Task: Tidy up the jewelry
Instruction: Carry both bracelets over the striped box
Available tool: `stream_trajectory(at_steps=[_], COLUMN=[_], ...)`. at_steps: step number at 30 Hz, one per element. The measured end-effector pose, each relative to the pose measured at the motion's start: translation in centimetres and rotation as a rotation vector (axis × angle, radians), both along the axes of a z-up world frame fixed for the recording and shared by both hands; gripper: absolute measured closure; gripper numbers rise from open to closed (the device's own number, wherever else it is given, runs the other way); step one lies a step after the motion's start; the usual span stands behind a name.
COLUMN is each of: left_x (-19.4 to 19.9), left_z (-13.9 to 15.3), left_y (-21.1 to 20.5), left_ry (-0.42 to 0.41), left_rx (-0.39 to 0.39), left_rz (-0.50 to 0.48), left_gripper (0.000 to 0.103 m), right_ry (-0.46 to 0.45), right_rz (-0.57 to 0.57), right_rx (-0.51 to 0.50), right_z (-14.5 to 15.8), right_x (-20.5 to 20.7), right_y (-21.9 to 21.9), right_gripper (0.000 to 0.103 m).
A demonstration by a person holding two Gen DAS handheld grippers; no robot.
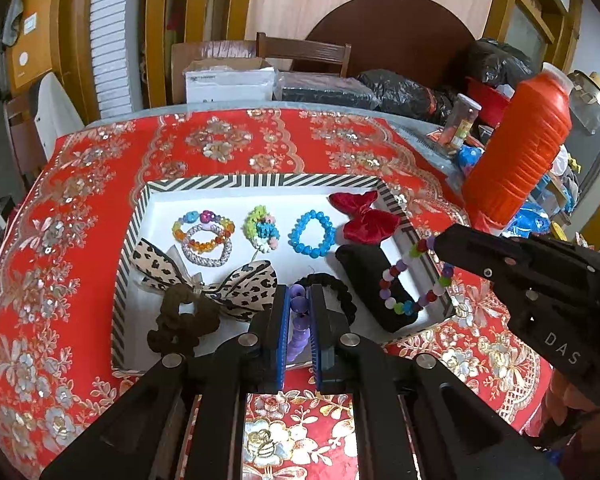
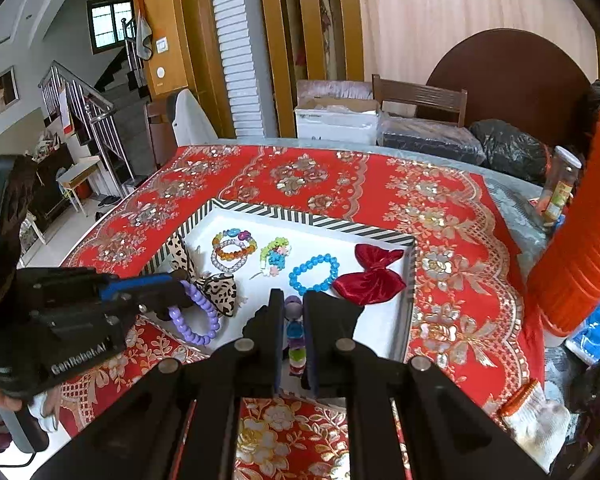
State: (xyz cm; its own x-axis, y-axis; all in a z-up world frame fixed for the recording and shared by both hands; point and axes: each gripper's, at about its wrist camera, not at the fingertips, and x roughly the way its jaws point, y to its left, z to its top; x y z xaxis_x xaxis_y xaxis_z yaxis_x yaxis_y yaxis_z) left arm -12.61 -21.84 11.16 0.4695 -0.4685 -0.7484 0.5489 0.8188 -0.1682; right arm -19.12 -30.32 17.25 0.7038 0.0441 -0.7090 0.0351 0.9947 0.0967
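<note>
A white tray with a black-and-white striped rim sits on the red floral cloth. Inside it lie a rainbow bead bracelet overlapping a clear one, a pastel bead cluster, a blue bead bracelet, a red velvet bow, a leopard-print bow, a brown scrunchie, a black scrunchie and a black pad. A purple bead bracelet hangs pinched in the left gripper over the tray's near edge. A multicoloured bead bracelet dangles clamped in the right gripper above the tray's right side.
</note>
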Motion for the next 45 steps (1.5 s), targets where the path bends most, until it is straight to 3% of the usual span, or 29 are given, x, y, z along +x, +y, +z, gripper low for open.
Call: stream_trajectory(at_steps=[17,25,35,45], left_x=[2.5,3.7,4.5,4.8], left_z=[-3.2,-5.5,-6.9,-7.4], left_y=[1.4,2.8,2.5,2.0], left_ry=[0.052,0.101,0.121,0.111], left_rx=[0.023,0.036,0.036,0.058], left_rz=[0.054,0.098,0.103,0.128], left_gripper=[0.091,0.091,0.091,0.091], right_ry=[0.052,0.066,0.219,0.220], right_rz=[0.057,0.090,-0.016,0.027], right_rx=[0.004,0.052,0.059,0.025], right_z=[-1.8,-3.2,-9.8,-11.1], right_x=[5.2,8.9,12.2,12.3], right_y=[1.9,2.8,-0.9,0.8], right_gripper=[0.094,0.094,0.094,0.093])
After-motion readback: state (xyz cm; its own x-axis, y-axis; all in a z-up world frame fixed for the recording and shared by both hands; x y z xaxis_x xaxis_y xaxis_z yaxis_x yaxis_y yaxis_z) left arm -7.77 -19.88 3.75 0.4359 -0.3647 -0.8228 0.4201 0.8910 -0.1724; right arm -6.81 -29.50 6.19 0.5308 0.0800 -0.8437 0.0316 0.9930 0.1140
